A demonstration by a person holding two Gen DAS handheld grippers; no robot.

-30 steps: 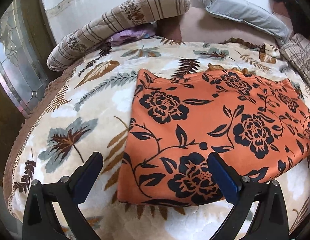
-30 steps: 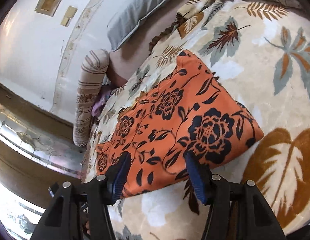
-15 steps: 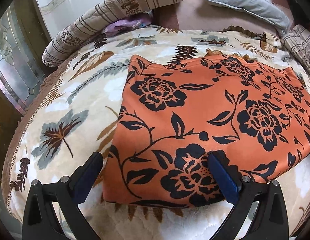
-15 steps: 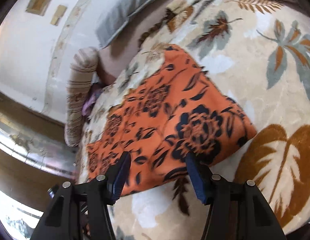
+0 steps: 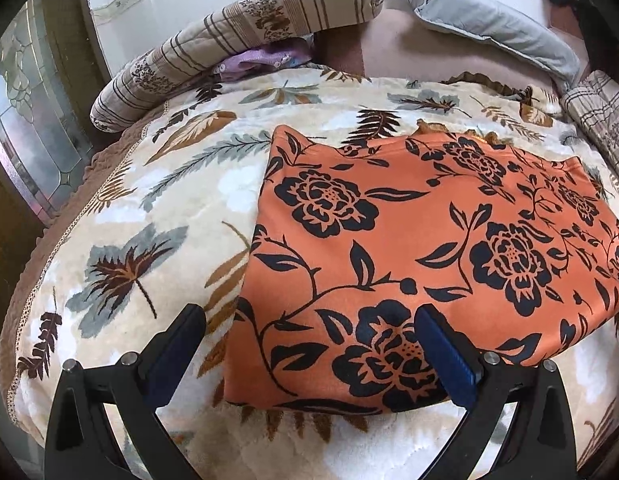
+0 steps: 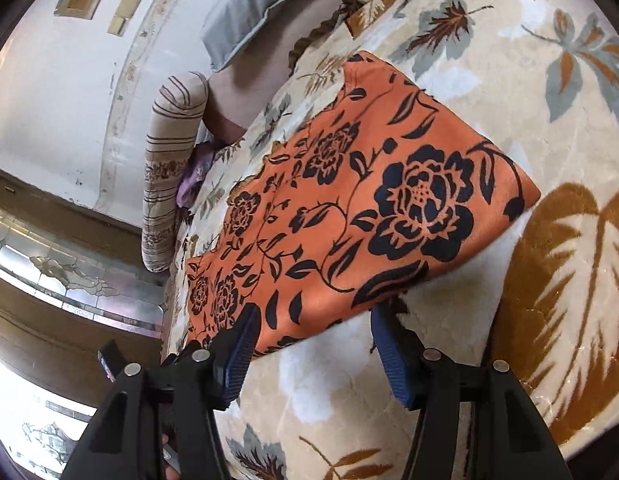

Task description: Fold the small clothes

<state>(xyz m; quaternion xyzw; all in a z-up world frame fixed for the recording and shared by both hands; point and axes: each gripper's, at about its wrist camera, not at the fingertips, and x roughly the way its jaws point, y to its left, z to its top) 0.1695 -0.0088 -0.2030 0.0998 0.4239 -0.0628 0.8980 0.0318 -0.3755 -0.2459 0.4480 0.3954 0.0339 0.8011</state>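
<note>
While the orange flowered cloth (image 5: 429,248) lies flat on the leaf blanket (image 5: 121,240), both grippers, left (image 5: 309,344) and right (image 6: 313,344), hang at its six o'clock edge, jaws apart, holding nothing.

The left black plastic two-finger gripper (image 5: 309,354) is showing ribbed blue pads and silver screws; the right black plastic two-finger gripper (image 6: 313,354) is looking alike.

1. The folded cloth (image 5: 429,240) is orange with black flowers and vines.
2. The blanket (image 5: 149,240) is cream with grey and brown leaves.
3. The bolster (image 5: 237,36) is beige with brown stripes.
4. The pillow (image 5: 489,24) is grey.
</note>
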